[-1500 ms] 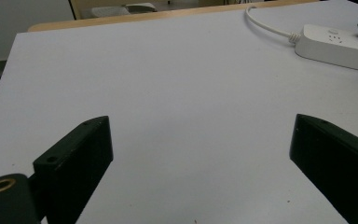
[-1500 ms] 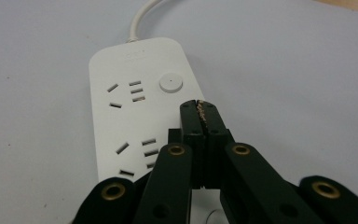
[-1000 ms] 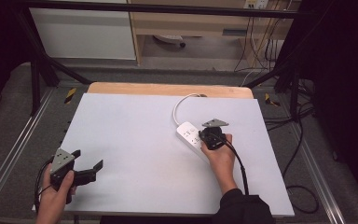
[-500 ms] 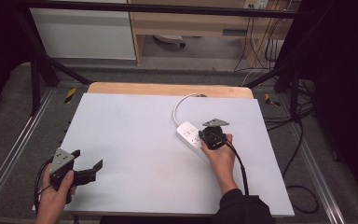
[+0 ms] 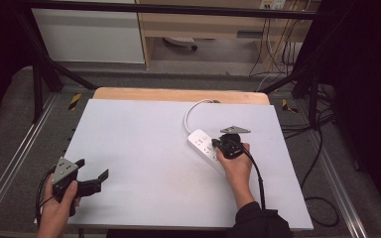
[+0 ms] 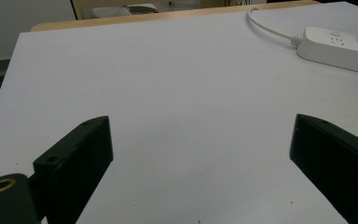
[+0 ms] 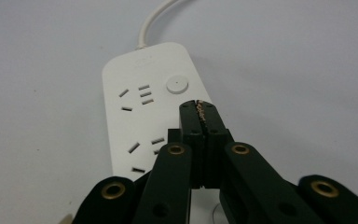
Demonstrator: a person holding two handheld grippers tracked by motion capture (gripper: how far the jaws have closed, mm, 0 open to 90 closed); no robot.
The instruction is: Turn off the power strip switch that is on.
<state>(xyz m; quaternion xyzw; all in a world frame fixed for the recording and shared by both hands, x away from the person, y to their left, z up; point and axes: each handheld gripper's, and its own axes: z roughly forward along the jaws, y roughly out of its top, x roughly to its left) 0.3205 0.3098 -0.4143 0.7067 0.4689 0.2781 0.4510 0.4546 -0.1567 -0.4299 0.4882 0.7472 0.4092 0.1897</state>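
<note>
Right gripper point(image 7: 200, 105): jaws pressed together with nothing between, tips over the white plastic power strip point(image 7: 144, 116).
Power strip: directly under the closed fingertips point(image 7: 208, 122), its round button just beyond them, white cord point(image 7: 156, 18) running farther off.
Left gripper point(image 5: 93, 173): jaws spread wide, empty, white tabletop point(image 6: 168, 93) between the fingers.
</note>
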